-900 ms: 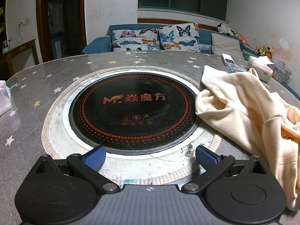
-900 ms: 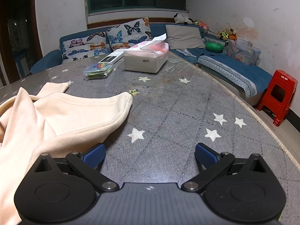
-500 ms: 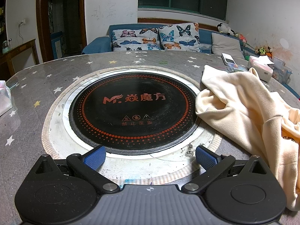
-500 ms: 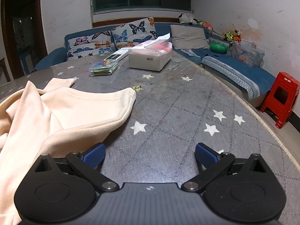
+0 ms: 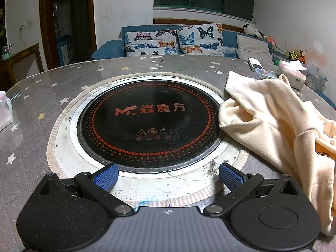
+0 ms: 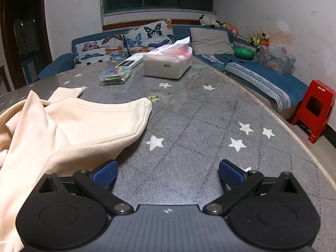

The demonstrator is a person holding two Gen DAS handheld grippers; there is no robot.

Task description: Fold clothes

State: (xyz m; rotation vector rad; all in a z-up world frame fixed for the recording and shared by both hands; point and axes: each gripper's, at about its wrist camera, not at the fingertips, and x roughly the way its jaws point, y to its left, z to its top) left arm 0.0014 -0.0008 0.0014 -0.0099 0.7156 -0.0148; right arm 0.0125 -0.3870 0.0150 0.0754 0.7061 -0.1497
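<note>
Left gripper [image 5: 168, 175] and right gripper [image 6: 167, 173] both spread wide, empty; crumpled cream sweatshirt [image 5: 279, 126] lies on star-print table [image 6: 199, 126].

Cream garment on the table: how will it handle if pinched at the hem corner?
Likely floppy: the cream garment lies crumpled in soft folds. Probably light, fleecy, not slippery. Lifting one corner would likely drag the rest across the table.

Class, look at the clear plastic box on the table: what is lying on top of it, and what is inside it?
A white remote-like device lies across the far end of the clear plastic box. Inside, small colourful items show through the lid, too small to identify. The table beneath the box is hidden.
</note>
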